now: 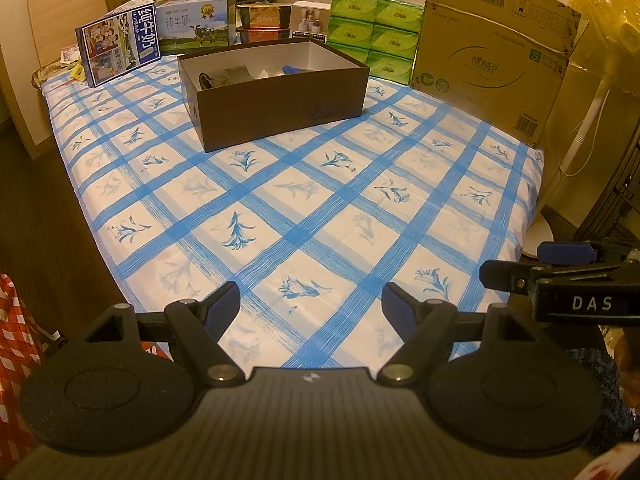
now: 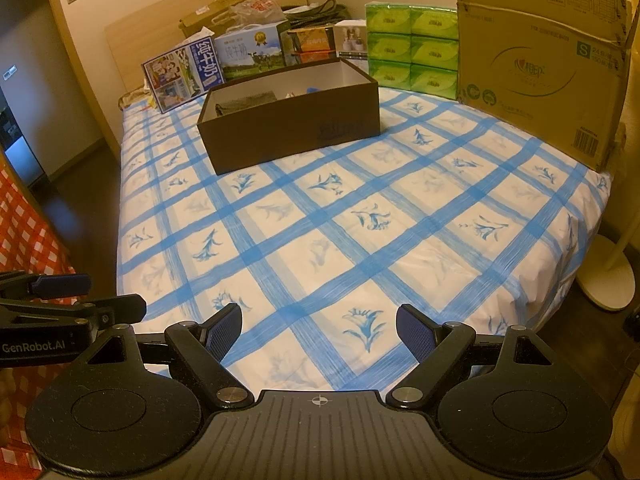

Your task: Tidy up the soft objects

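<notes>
The open brown box [image 1: 276, 96] sits on the blue-checked bedsheet [image 1: 304, 208] toward the far half of the bed and serves as the reference. Inside it, against its left end, lies a dark grey soft item [image 1: 226, 74]; further right inside, something pale and a small blue piece [image 1: 290, 68] show above the wall, too small to identify. Behind the box, along the headboard, stand two milk cartons [image 1: 120, 46], and behind and to its right a stack of green tissue packs [image 1: 374, 36]. Right of the box, well apart, a large cardboard carton [image 1: 492, 52] stands on the bed edge. The sheet nearer than the box carries no objects. The left gripper [image 1: 310, 308] hangs over the near edge of the bed, well short of the box, jaws spread wide with only sheet between them. The right gripper [image 2: 318, 330] sits just beside it at the same near edge, jaws likewise spread and holding nothing.
</notes>
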Motion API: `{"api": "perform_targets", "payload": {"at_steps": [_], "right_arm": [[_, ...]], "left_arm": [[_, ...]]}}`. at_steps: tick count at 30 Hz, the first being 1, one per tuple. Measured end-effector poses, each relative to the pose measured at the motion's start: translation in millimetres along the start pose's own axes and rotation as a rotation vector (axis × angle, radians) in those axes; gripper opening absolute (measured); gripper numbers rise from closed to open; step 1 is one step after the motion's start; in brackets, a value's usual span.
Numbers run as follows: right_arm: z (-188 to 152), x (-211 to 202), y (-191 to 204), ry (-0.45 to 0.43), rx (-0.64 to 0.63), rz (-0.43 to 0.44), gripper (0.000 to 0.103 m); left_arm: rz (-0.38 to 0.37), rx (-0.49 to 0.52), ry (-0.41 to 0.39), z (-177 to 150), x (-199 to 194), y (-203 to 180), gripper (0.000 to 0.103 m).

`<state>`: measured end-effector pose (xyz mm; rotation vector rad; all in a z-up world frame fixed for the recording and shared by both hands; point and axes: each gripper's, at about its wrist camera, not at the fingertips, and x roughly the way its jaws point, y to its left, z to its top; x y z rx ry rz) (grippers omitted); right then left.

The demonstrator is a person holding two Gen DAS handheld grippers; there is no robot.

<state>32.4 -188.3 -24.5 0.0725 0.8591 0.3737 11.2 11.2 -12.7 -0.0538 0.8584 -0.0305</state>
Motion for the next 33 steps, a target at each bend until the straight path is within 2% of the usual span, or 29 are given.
{"api": "perform_targets", "payload": {"at_steps": [33], "right_arm": [[4.2, 0.9, -0.8, 0.0, 0.004, 0.0, 0.084]], "left_arm": [[0.006, 0.001, 0.007, 5.3, 3.9, -2.3, 0.076]]}}
